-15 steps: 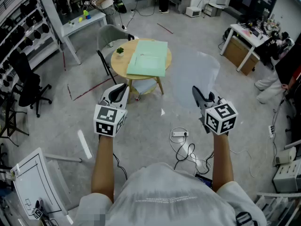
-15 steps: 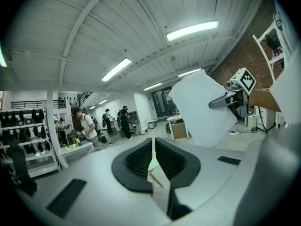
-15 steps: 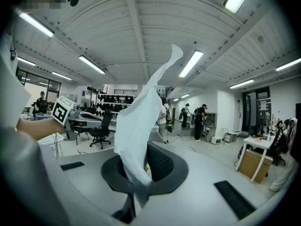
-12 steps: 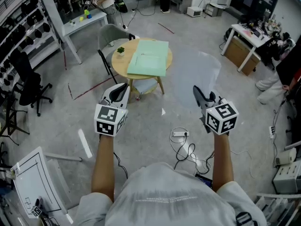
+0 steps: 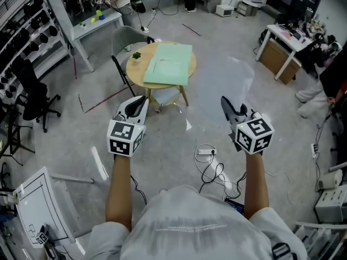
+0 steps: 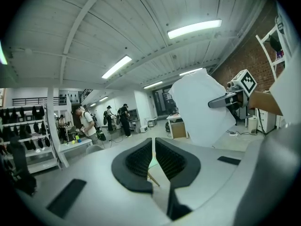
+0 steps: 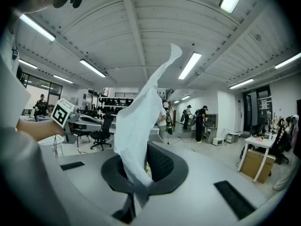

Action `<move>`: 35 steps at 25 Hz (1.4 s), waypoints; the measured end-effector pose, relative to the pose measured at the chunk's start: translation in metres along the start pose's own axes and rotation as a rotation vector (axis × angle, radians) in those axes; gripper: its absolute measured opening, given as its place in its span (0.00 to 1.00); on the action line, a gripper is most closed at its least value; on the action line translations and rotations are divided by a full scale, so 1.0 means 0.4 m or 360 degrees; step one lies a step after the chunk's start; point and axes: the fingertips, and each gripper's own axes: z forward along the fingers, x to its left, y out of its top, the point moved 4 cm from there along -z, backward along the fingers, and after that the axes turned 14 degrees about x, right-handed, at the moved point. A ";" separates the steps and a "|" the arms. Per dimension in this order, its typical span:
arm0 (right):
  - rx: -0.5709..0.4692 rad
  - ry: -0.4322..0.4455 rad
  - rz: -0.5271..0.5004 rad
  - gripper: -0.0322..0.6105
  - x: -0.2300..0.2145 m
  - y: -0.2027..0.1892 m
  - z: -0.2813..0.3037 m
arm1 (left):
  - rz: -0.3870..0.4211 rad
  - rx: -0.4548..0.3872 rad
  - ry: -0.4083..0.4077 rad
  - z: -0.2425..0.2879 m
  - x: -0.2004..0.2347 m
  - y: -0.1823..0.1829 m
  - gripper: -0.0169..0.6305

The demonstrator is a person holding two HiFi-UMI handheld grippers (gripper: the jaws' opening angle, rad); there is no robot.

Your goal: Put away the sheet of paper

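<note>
The right gripper's jaws are clamped on the sheet, held up over the floor. The left gripper's jaws sit almost together, empty. Ahead is a round tabletop with a green mat and a chair behind it, and a cable lies below.

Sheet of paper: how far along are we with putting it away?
Done: the sheet of paper is picked up, pinched in the right gripper and clear of any surface. In hand: carrying it. The left gripper is empty, its jaws nearly together. Left: the sheet is not yet set down anywhere. The round table with the green folder stands some way ahead.
</note>
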 end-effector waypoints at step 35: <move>0.0033 -0.0072 0.0122 0.10 -0.397 -0.130 -0.010 | -0.0005 0.0092 0.0000 0.312 -0.158 0.097 0.08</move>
